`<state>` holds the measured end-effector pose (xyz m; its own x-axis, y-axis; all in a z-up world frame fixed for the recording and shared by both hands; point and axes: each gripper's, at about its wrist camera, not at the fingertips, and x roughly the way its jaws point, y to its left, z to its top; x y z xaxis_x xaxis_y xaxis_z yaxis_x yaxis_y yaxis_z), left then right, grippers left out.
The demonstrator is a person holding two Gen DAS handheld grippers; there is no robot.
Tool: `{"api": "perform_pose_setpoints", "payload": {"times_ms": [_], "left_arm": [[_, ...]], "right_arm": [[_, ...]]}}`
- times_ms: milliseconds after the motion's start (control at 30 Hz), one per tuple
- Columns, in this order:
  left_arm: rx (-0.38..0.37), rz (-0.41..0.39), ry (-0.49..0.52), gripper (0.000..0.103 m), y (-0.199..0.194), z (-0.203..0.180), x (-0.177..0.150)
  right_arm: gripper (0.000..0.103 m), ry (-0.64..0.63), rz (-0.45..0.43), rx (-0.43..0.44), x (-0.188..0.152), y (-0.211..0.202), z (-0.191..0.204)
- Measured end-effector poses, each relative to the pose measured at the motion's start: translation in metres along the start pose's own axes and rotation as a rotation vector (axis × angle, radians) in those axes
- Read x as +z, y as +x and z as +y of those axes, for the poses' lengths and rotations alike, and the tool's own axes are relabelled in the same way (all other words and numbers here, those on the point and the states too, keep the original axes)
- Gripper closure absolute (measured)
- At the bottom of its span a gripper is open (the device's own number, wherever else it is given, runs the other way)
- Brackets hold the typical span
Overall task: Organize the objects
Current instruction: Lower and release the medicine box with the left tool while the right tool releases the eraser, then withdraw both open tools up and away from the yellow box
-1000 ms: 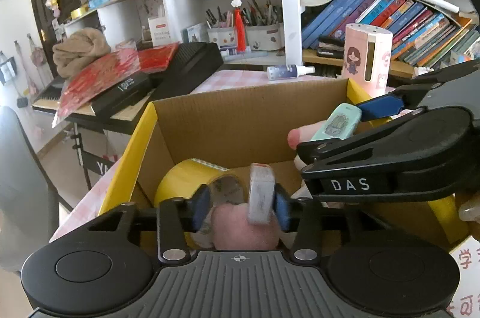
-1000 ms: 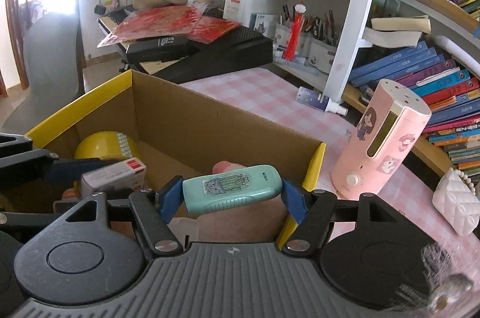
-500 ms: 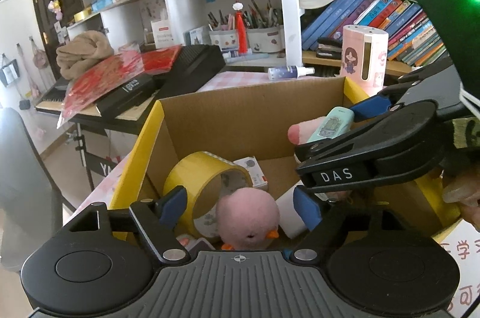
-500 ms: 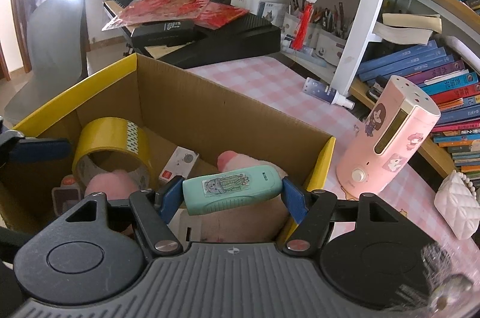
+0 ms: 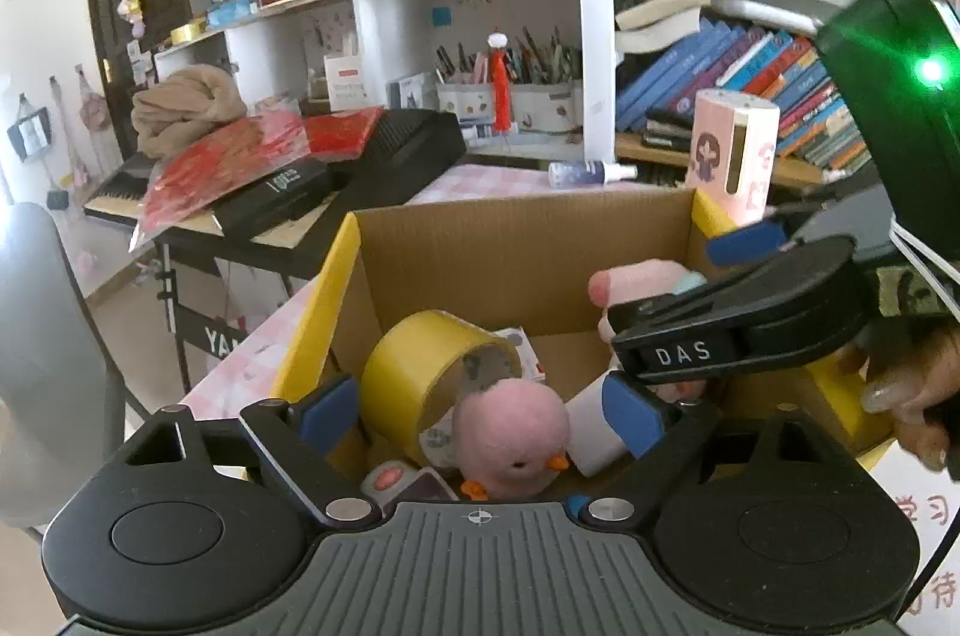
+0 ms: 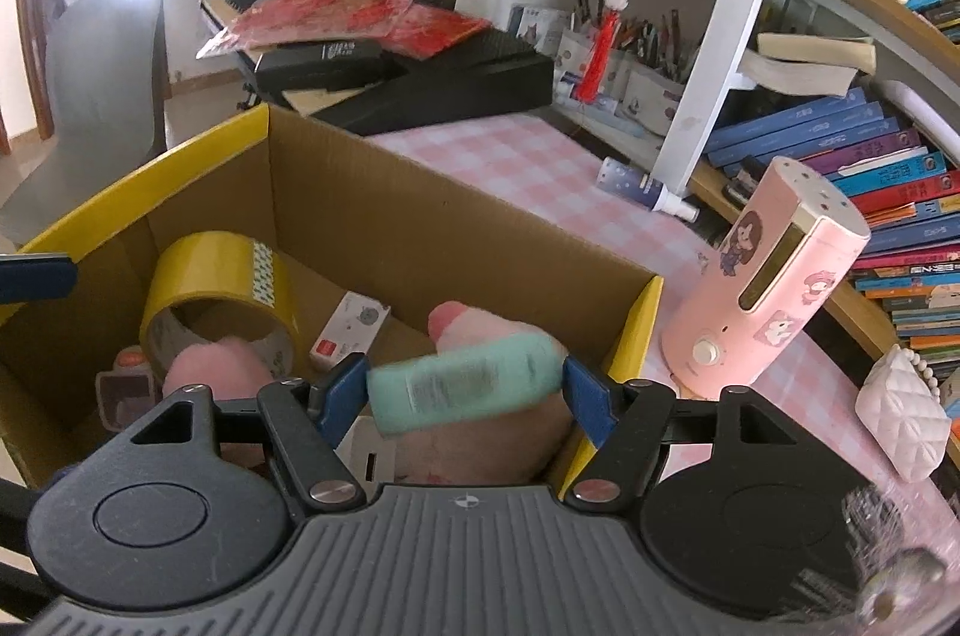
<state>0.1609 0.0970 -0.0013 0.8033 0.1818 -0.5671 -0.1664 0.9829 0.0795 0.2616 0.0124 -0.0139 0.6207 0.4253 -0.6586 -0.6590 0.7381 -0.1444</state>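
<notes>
An open cardboard box (image 5: 522,252) (image 6: 420,228) with yellow flaps holds a yellow tape roll (image 5: 432,354) (image 6: 210,270), a pink chick toy (image 5: 510,432), a pink plush (image 6: 480,324) and a small white box with a red end (image 6: 351,330). My left gripper (image 5: 480,414) hovers over the near part of the box. Its jaws are opening and nothing is pressed between the pads. My right gripper (image 6: 462,390) is shut on a mint green case (image 6: 465,384), which looks blurred and tilted, above the plush at the box's right side.
On the pink checked tablecloth right of the box stand a pink humidifier (image 6: 774,294), a spray bottle (image 6: 642,186) and a white quilted purse (image 6: 900,408). Black cases (image 6: 420,72) and bookshelves lie behind. A grey chair (image 5: 42,336) stands left. A person's hand (image 5: 912,384) holds the right gripper.
My left gripper opened and let go of the small white box, which now lies in the cardboard box, and drew back a little. The mint case in the right gripper has tilted.
</notes>
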Motion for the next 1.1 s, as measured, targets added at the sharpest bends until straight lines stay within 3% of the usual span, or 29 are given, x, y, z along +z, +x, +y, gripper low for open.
{"api": "perform_pose_setpoints", "payload": {"times_ms": [333,767,1100], "left_arm": [[-0.030,-0.057,-0.026,0.012,-0.024,0.008,-0.003],[-0.087,-0.143,-0.083,0.011,-0.067,0.024,-0.008],[-0.106,-0.158,-0.112,0.008,-0.096,0.042,-0.029]], "right_arm": [[0.030,0.067,-0.067,-0.034,-0.005,-0.035,0.004],[0.028,0.224,-0.209,-0.153,-0.020,-0.112,0.007],[0.023,0.302,-0.197,-0.263,-0.054,-0.149,0.025]]}}
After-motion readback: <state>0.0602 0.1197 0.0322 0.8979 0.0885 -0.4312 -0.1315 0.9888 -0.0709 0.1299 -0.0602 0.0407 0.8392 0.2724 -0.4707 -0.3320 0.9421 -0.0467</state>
